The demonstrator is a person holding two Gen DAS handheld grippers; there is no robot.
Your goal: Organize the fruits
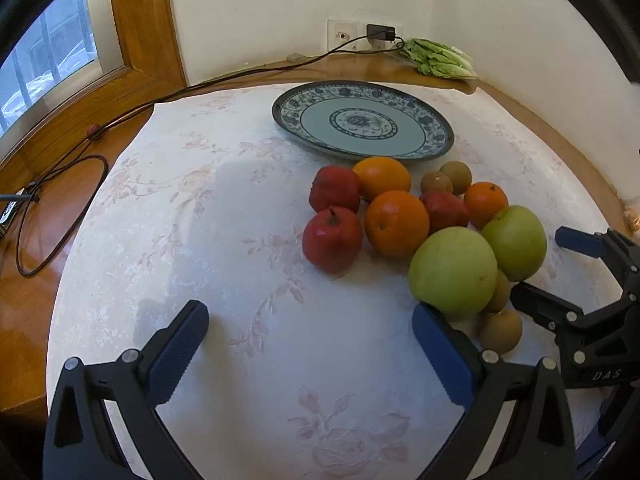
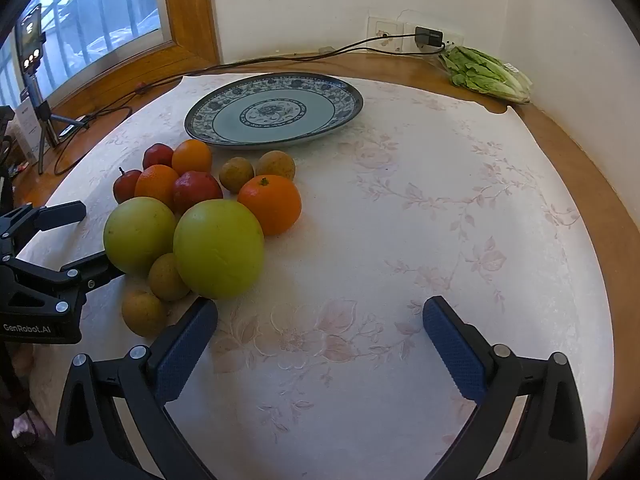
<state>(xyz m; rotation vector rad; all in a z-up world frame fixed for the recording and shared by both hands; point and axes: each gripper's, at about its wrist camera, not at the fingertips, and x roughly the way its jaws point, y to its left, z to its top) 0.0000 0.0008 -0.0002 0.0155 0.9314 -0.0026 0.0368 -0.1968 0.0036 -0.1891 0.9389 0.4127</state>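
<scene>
Fruit pile (image 1: 420, 224) lies between both grippers — left gripper (image 1: 312, 344) spread; right gripper (image 2: 320, 336) spread, empty.

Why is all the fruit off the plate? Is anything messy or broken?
Nothing is broken or spilled. The plate holds nothing yet; the fruit sits heaped on the tablecloth beside it.

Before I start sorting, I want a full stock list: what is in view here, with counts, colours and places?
Plate: one, blue-patterned, empty, far side of cloth.
Green apples: two, nearest the grippers.
Oranges: three, in the cluster.
Red fruits: three, cluster's window side.
Small brown fruits: four, two near plate, two near grippers.
Lettuce: one, green, corner.
Charger cable: one, black, along the wall.
Phone tripod: one, by the window.
Left gripper: open.
Right gripper: open.
</scene>
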